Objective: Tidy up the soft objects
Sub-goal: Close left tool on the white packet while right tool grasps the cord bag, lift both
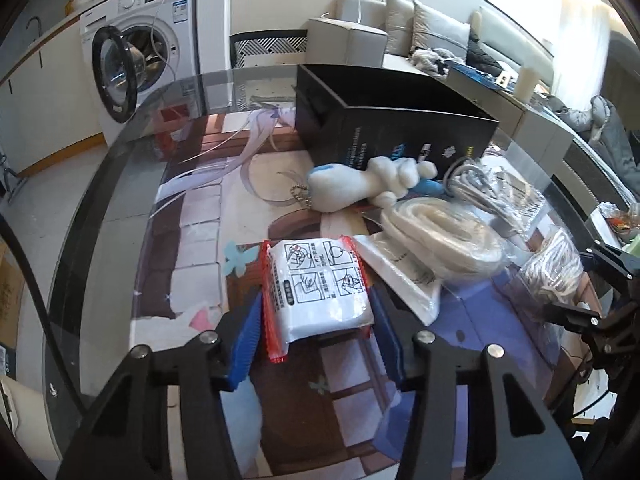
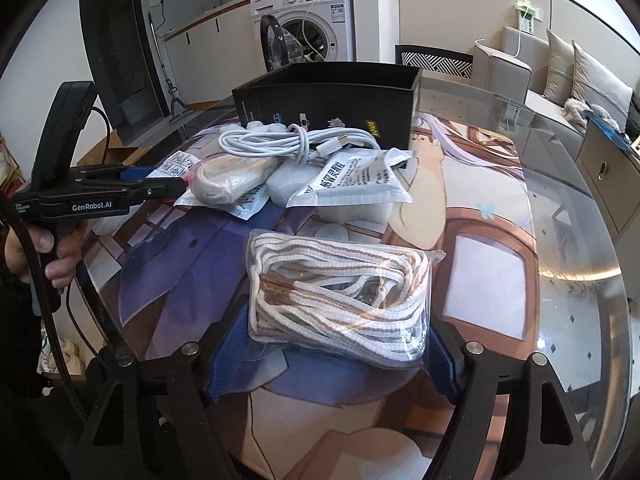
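Living room with a washing machine (image 2: pixel 316 20) at the back and a grey sofa (image 1: pixel 440 28) off to the side is where this is all sitting, on a glass-topped desk (image 2: pixel 560 240) with an anime-print mat under the glass. Left gripper (image 1: pixel 316 312) is clamping its jaws on a white packet with red edges (image 1: pixel 316 280), blue pads pressing both sides, packet lying at the near part of the desk. Right gripper (image 2: pixel 332 344) is straddling a clear bag of white-and-tan laces (image 2: pixel 340 288); whether its jaws are actually touching the bag is hard to call. Further back, a white plush toy (image 1: pixel 376 184), a bagged cream cord (image 1: pixel 444 232), a coiled white cable (image 2: pixel 296 140) and a grey pouch (image 2: pixel 352 176) are piling up just in front of an open black box (image 2: pixel 332 96).
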`<state>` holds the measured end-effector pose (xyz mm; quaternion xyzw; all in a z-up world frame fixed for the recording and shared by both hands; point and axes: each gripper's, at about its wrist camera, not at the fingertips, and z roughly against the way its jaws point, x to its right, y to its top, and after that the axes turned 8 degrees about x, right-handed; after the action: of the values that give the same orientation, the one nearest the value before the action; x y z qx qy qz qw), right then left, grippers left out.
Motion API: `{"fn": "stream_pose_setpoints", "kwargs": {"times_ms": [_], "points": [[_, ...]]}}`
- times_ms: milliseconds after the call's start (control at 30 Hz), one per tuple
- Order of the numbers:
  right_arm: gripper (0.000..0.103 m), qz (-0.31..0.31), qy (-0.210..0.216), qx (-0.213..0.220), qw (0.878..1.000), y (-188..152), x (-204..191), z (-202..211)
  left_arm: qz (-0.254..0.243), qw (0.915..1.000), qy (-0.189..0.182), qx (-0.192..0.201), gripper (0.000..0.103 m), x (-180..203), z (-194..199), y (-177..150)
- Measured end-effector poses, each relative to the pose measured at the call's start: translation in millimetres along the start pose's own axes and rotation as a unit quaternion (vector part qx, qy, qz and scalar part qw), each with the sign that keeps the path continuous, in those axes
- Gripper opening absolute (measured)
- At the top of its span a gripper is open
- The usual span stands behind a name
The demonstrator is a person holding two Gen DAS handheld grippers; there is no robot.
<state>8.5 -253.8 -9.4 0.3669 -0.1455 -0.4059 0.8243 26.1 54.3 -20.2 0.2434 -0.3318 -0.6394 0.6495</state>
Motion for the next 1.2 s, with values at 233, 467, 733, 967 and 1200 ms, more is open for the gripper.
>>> {"fn": "stream_pose_setpoints", "kwargs": {"times_ms": [233, 467, 733, 967, 1200], "points": [[0.077, -0.011, -0.005, 0.02, 1.0, -0.2, 9.4, 21.3, 0.001, 0.9997, -0.011, 0.02, 0.051, 6.2, 10.4, 5.0], [0.077, 0.008, -0.043, 0.044, 0.998, 19.7, 7.1, 40.7, 0.001, 0.9991, -0.014, 0.04, 0.051, 10.9, 22.0, 16.8], [0.077, 0.017, -0.057, 0.074, 0.996, 48.1, 4.0, 48.9, -0.007, 0.9984, -0.017, 0.054, 0.051, 20.0, 27.8, 35.1], [0.077, -0.019, 0.011, 0.088, 0.996, 72.4, 8.3, 42.0, -0.017, 0.9979, -0.021, 0.058, 0.051, 28.8, 27.2, 53.0], [0.077, 0.0, 0.007, 0.087, 0.996, 91.3, 1.8, 26.4, -0.023, 0.9975, -0.029, 0.061, 0.051, 35.7, 19.6, 70.1]]}}
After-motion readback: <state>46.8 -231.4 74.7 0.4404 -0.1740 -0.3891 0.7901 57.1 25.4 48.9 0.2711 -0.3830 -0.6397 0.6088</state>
